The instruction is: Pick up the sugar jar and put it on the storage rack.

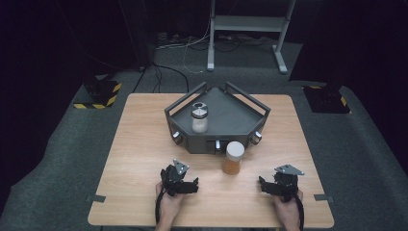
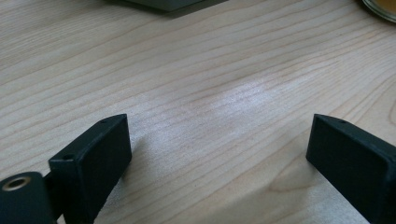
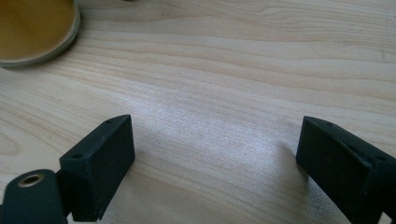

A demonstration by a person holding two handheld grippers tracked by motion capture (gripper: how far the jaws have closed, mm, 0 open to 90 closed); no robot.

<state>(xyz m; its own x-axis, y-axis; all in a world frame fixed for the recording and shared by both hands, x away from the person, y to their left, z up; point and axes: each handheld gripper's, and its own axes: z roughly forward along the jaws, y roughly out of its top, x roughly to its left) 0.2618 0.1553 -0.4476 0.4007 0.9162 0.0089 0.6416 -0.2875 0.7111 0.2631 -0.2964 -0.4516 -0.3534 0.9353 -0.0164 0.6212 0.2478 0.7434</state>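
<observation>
Left claw [image 1: 189, 185] and right claw [image 1: 267, 186] gaping wide, empty, over pale grained table [image 1: 144, 144]; near cylindrical amber jar [image 1: 233, 158], cream-lidded, unlabelled.

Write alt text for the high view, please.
A person's two hands rest black grippers, left and right, fingers open, on a light wooden table. Ahead stands an amber-filled jar with a beige lid, before a dark grey angular tray holding a clear silver-lidded jar.

Light falls from above onto the wooden table [image 1: 144, 159], which is bright and evenly lit in the high view, while the room beyond its far edge sinks into near black. In both gripper views a pale sheen of glare lies on the table between the jaws, and soft shadows sit close beside them. The amber jar [image 3: 32, 28] at the frame corner there is blurred, the high view a little soft.
</observation>
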